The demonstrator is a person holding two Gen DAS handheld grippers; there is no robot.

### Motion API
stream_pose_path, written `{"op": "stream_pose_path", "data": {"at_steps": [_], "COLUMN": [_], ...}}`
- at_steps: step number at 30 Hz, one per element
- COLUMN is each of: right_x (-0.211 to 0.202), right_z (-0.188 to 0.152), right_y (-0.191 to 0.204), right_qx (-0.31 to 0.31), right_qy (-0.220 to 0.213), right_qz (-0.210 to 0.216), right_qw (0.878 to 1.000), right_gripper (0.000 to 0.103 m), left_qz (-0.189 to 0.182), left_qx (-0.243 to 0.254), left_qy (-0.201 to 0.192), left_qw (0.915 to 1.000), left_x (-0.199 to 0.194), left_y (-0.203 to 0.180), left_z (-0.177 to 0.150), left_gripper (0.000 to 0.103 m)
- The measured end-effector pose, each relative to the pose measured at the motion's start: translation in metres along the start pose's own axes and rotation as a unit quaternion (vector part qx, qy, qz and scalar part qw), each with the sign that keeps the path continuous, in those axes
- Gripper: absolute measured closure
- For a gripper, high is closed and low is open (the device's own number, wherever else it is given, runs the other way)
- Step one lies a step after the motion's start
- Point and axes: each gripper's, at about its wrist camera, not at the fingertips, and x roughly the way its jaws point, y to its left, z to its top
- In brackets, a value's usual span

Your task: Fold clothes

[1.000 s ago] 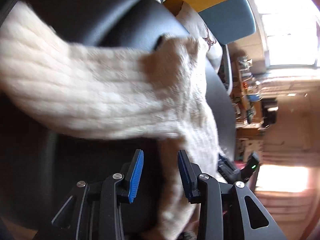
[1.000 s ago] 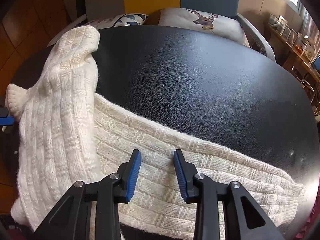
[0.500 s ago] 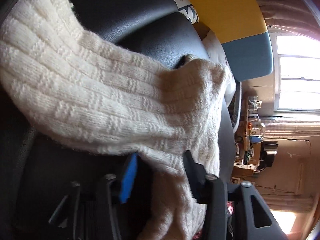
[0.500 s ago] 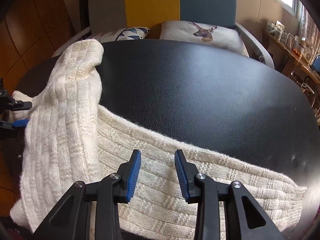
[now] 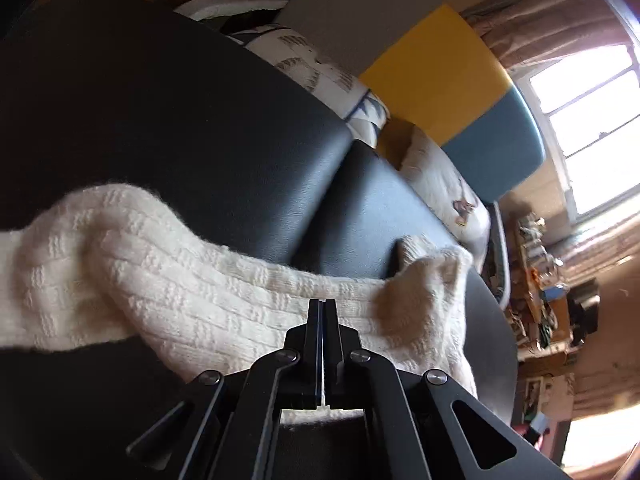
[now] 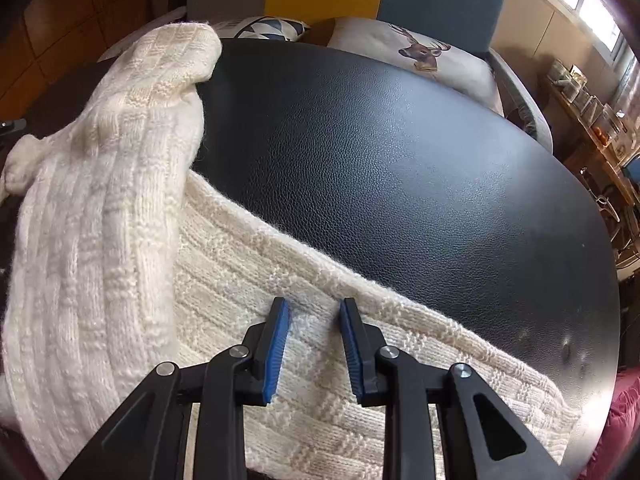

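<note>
Black leather table [image 6: 400, 160] carries a cream knit sweater [image 6: 100, 240]. Left gripper [image 5: 322, 308] is pressed together above it, nothing visibly between; only the right wrist view shows the right gripper [image 6: 314, 320], apart and just closing astride a knit ridge.

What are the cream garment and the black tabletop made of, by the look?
Cream knitted garment: chunky wool or acrylic yarn, matte; ribbed basket-weave stitches and fuzzy edge fibres show. Round black tabletop: looks like leather or faux-leather covering, semi-gloss; fine pebbled grain, soft window sheen.
</note>
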Motion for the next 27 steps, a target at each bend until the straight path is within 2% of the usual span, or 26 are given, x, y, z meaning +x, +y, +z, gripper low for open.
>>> {"op": "stream_pose_path", "data": {"at_steps": [2, 4, 6, 7, 9, 13, 17, 22, 27], "right_x": [-0.001, -0.003, -0.006, -0.008, -0.009, -0.013, -0.012, -0.013, -0.012], "right_z": [-0.001, -0.004, -0.008, -0.010, -0.014, -0.021, -0.025, -0.031, -0.038], "right_y": [0.001, 0.000, -0.001, -0.001, -0.001, -0.003, -0.008, -0.010, -0.012], "right_qx": [0.011, 0.023, 0.030, 0.032, 0.039, 0.047, 0.048, 0.052, 0.055], "right_qy": [0.003, -0.001, -0.008, -0.013, -0.020, -0.033, -0.045, -0.064, -0.085], "right_qz": [-0.001, 0.006, 0.011, 0.013, 0.018, 0.032, 0.046, 0.054, 0.056], "right_qw": [1.000, 1.000, 0.999, 0.999, 0.999, 0.998, 0.997, 0.995, 0.993], "right_gripper": [0.076, 0.075, 0.075, 0.075, 0.075, 0.075, 0.074, 0.074, 0.074], "left_qz": [-0.017, -0.025, -0.032, -0.036, -0.035, 0.019, 0.015, 0.020, 0.012], "left_qx": [0.032, 0.050, 0.062, 0.068, 0.077, 0.077, 0.032, 0.026, 0.020], "left_qy": [0.026, 0.044, 0.064, 0.074, 0.089, 0.107, 0.154, 0.160, 0.154], "left_qw": [0.9990, 0.9974, 0.9955, 0.9943, 0.9924, 0.9911, 0.9874, 0.9866, 0.9878], "left_x": [0.002, 0.011, 0.020, 0.024, 0.035, 0.073, 0.110, 0.133, 0.133], "left_y": [-0.012, -0.032, -0.051, -0.060, -0.078, -0.102, -0.106, -0.107, -0.101], "left_z": [-0.002, -0.004, -0.005, -0.006, -0.006, 0.001, 0.006, 0.002, -0.001], "left_gripper": [0.102, 0.090, 0.053, 0.050, 0.048, 0.046, 0.046, 0.048, 0.048]}}
